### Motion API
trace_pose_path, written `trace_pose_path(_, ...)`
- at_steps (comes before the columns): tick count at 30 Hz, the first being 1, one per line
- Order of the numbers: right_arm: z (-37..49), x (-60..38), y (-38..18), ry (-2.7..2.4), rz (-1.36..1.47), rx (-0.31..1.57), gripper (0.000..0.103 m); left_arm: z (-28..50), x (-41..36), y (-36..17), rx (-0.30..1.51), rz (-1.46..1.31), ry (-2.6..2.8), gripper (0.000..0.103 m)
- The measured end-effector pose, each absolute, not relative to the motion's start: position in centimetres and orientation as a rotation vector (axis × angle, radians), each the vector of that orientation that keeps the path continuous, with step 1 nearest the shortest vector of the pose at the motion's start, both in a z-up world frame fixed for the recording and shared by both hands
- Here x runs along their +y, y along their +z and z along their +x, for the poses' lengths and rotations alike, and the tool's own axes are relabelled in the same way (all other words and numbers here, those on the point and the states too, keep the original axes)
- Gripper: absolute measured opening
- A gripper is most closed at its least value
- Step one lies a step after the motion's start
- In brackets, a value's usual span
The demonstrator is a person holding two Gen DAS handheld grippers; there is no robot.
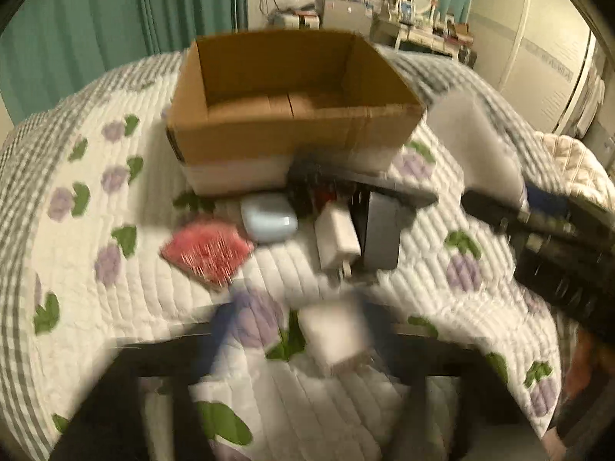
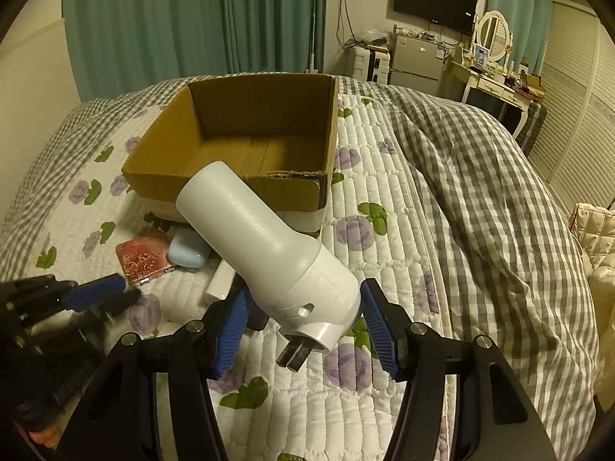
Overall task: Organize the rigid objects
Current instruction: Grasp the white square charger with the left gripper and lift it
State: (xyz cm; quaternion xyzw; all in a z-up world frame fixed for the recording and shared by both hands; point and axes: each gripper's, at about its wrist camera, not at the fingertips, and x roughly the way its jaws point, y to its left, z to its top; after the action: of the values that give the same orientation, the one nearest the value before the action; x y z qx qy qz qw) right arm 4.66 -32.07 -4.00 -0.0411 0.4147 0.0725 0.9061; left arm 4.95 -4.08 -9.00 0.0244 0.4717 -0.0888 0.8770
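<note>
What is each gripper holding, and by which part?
The right gripper holds the white plug-in device by its wide base, near the prongs. The left gripper's view is too blurred to tell.

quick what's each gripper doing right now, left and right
Left gripper: too blurred to tell.
Right gripper: jaws closed on the white plug-in device.

A matt brown cardboard box (image 2: 246, 142) is seen on a quilted cloth bedspread (image 2: 388, 226). The white plug-in device (image 2: 269, 238) is made of smooth plastic, glossier at its base, with metal prongs (image 2: 294, 353).
</note>
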Motion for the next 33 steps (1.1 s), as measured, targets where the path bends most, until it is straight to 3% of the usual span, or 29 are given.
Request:
trace_pose_path(11, 5.7, -33.5, -5.4, 0.122, -0.05, 0.883, 0.058, 5.5, -6.8, -13.0, 1.127, 0.039, -0.223, 0.089)
trace_pose_path(13, 5.7, -33.4, -5.7, 0.123, -0.053, 0.887, 0.058, 5.7, -7.2, -13.5, 1.148, 0.036, -0.223, 0.081)
trace_pose_path(14, 5.8, -33.3, -5.8, 0.122, -0.054, 0.89, 0.058, 5.8, -7.3, -13.7, 1.16, 0.038, -0.226, 0.065)
trace_pose_path(18, 5.8, -33.1, -6.0, 0.126, -0.062, 0.898, 0.057, 5.6, -7.4, -13.8, 1.161, 0.039, -0.222, 0.059)
trace_pose_path(24, 5.3, -33.2, -4.9, 0.126, -0.055, 0.875, 0.057, 4.7, -6.0, -9.9, 1.048, 0.001, -0.189, 0.056)
trace_pose_path(33, 6.8, -32.5, 0.4, 0.158, -0.027, 0.787, 0.058, 8.1, -3.5, 0.9, 0.79, -0.016, -0.169, 0.055)
